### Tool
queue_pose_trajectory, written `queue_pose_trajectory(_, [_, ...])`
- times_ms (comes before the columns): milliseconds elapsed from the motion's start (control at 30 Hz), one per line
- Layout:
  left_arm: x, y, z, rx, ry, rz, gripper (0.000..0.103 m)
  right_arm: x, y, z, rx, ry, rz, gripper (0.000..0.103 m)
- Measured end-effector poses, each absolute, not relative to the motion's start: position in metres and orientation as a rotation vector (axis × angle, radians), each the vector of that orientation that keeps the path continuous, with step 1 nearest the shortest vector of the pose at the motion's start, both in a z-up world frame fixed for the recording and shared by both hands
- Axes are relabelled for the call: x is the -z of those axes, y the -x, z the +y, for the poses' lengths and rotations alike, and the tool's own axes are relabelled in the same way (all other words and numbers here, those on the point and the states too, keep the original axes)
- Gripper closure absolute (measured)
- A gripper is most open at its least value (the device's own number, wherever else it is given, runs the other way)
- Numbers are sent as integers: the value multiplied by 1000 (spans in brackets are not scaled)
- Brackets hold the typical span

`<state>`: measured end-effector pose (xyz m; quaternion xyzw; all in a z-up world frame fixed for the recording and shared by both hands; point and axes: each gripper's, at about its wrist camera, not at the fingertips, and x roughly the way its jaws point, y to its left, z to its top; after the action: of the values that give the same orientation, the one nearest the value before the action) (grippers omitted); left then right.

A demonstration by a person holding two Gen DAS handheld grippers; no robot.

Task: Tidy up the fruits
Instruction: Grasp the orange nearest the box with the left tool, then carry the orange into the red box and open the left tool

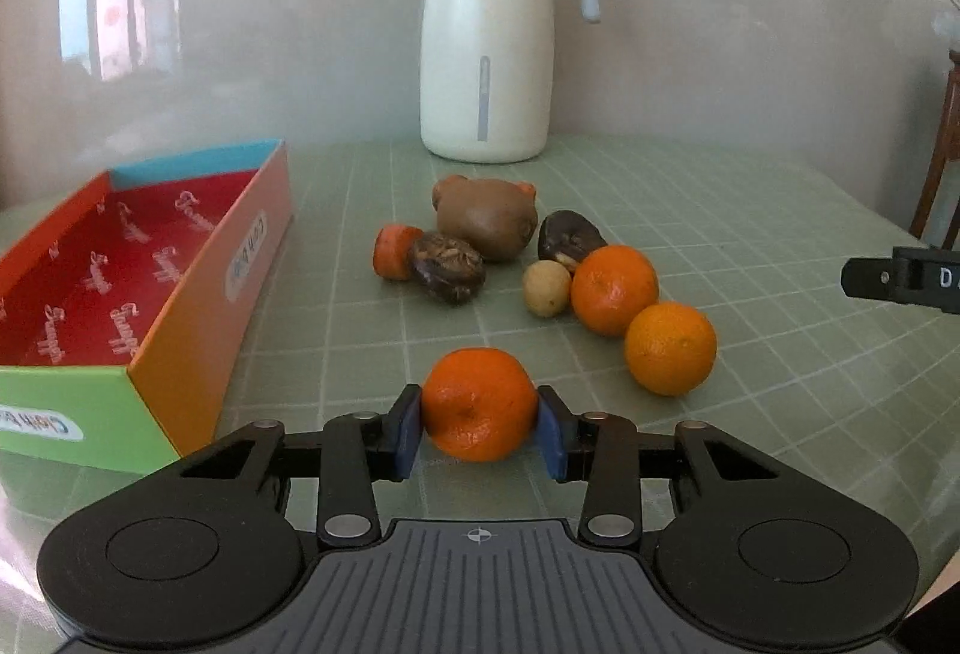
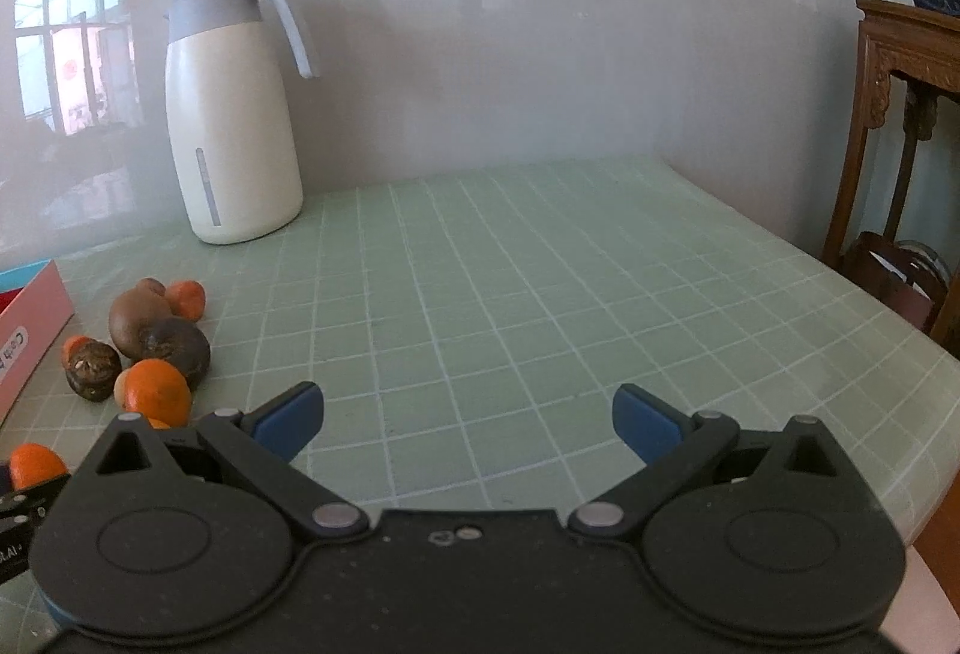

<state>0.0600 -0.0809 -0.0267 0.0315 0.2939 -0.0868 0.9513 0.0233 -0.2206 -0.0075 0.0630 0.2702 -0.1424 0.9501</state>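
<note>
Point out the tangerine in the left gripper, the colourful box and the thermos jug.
tangerine (image 1: 478, 405), left wrist view, middle of its peel
colourful box (image 1: 204, 318), left wrist view, orange side wall
thermos jug (image 1: 486, 54), left wrist view, cream body

The box (image 1: 198, 306) shows script print and labels, none clearly legible.

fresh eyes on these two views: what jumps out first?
The orange pinched between the left gripper pads, low and centre in the left wrist view. To its left sits the open box with its red inside, and behind it a loose fruit pile in front of the tall white jug. The right gripper stands open over bare green mat.
</note>
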Motion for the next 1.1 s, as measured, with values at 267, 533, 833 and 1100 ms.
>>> queue_pose_trajectory(267, [6, -48, -64, 165, -47, 506, 64, 7, -31, -210, 269, -128, 563, 0])
queue_pose_trajectory(533, [-16, -44, -15, 65, -18, 451, 64, 6, -34, -189, 236, -115, 555, 0])
queue_pose_trajectory(833, [-19, -68, 48, -76, 10, 460, 64, 5, -37, -174, 216, -89, 550, 0])
queue_pose_trajectory(1100, [-2, -86, 74, -130, 34, 527, 63, 5, -38, -174, 222, -82, 545, 0])
